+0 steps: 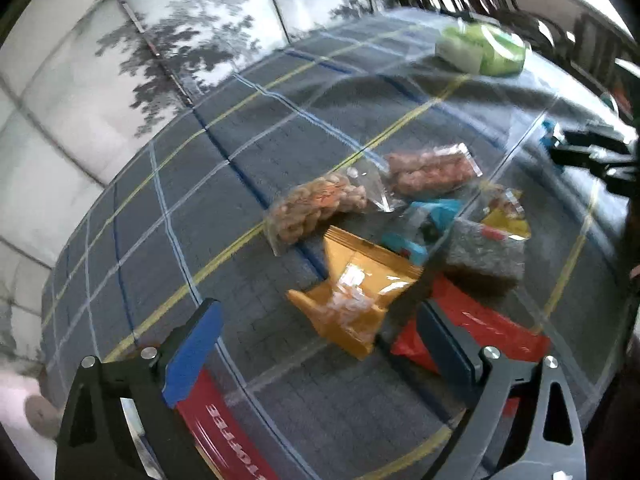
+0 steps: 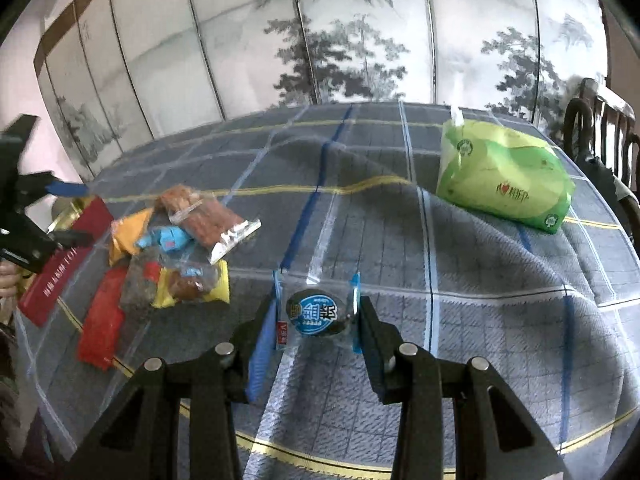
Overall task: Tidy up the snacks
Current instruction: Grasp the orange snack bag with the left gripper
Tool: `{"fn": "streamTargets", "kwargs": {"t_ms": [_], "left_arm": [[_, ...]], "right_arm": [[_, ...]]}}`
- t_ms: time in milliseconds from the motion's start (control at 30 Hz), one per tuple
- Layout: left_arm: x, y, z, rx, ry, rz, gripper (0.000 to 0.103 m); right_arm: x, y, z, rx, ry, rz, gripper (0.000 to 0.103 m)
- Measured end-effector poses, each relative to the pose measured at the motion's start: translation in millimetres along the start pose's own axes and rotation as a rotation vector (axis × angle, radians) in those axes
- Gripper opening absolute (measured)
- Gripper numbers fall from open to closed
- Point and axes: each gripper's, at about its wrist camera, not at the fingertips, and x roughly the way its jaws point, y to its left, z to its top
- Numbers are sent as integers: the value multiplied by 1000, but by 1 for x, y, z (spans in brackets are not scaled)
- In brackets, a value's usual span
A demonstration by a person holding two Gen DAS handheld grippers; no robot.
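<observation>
- My right gripper is nearest the cam: jaws clamped on a clear snack packet w/ blue round label, held above the checked tablecloth.
- My left gripper stands wide, nothing between its jaws, over the snack pile; orange packet at 12 o'clock of it.
- Red box at 6 o'clock, below the left jaws.
- Green tissue pack at 2 o'clock, well apart from the pile.

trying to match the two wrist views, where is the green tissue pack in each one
Left wrist view: green tissue pack at upper right, far side of the table, blurred.
Right wrist view: green tissue pack at right of centre on the plaid tablecloth.
Shared landmark: the yellow snack packet in the snack pile.
</observation>
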Motion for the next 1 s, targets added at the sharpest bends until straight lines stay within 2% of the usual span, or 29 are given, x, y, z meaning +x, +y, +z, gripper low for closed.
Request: {"fn": "streamTargets", "kwargs": {"t_ms": [100,167,233,267,333,433,500,600,700,833,1000], "left_arm": [[12,2,9,40,29,-27,94],[21,2,13,59,53,-64,89],[32,3,13,79,100,-104,68],[37,3,13,82,125,-127,64],[49,0,12,94,164,-142,62],[51,1,11,88,144,-171,54],[51,4,9,35,125,-166,49],[47,9,3,-89,123,-107,41],[33,10,-10,-234,118,-18,41],[-6,2,-31,-409,101,32,41],[-54,-16,-55,-510,50,109,41]], "right_arm": [[2,-5,-1,23,7,18,40],[2,-7,-3,35,3,27,40],[2,-8,-3,40,3,32,40],[2,-8,-4,40,5,31,40],[3,-7,-4,40,8,30,40],[3,-8,-4,42,12,27,40],[4,-8,-5,46,15,26,40],[5,-9,-5,53,23,29,40],[5,-9,-5,53,27,18,40],[7,-9,-5,58,38,2,40],[11,-11,-6,72,62,-9,40]]}}
